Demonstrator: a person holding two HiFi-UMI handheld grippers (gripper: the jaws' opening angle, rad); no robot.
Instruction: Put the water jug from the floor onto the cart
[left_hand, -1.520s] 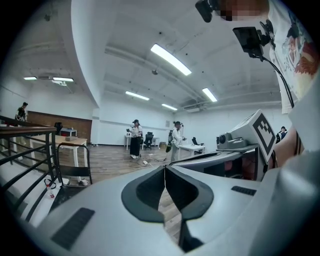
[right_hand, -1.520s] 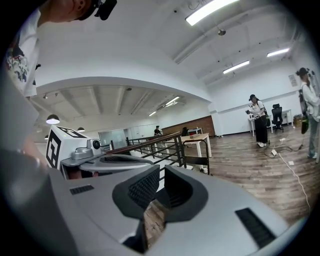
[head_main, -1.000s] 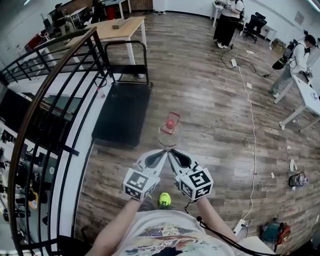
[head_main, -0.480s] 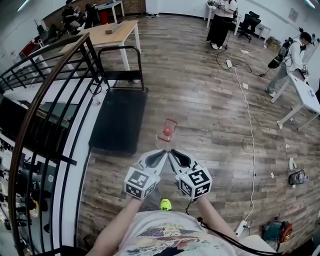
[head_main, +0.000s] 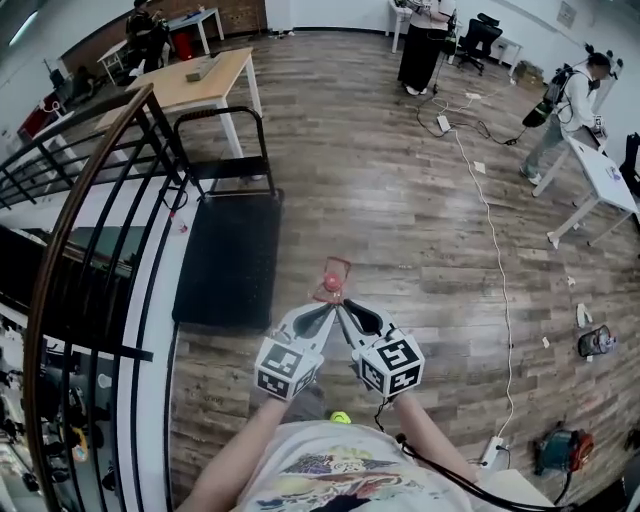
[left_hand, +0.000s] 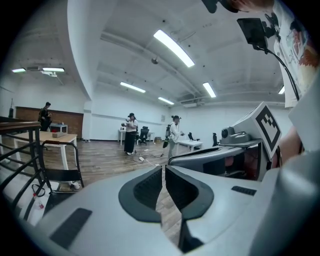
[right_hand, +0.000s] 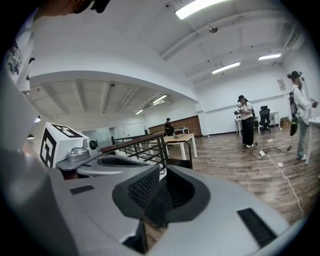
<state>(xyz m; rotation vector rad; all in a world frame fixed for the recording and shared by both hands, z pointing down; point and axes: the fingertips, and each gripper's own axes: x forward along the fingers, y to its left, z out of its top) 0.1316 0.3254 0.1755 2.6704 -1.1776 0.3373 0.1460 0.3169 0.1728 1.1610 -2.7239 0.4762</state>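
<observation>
— Closed in on the water jug (head_main: 333, 281) since a second ago: well ahead of the tips then, just beyond them now.
— On the cart yet?
— No. Stands on the wooden floor (head_main: 400, 190), red cap uppermost, clear body below, just right of the near right corner of the cart (head_main: 225, 250). Apart from the black deck.
— And the claws?
— Left gripper (head_main: 326, 309) pinched together, with only a sliver of floor between the pads in the left gripper view. Right gripper (head_main: 345, 309) pressed together too, on nothing. Side by side, tips nearly meeting, just short of the jug; cannot tell from the head view whether touching it.
— Anything to read?
— Only black-and-white square markers on the marker cubes (head_main: 392, 365). Print on the shirt (head_main: 330, 475) too small to read.
— Further out?
— Black push handle (head_main: 225, 112) at the cart's far end, dark railing (head_main: 95, 165) curving along the left, pale table (head_main: 205, 72) beyond, white cable (head_main: 499, 262) trailing over the boards to the right, people (head_main: 567, 105) standing by the far desks.
</observation>
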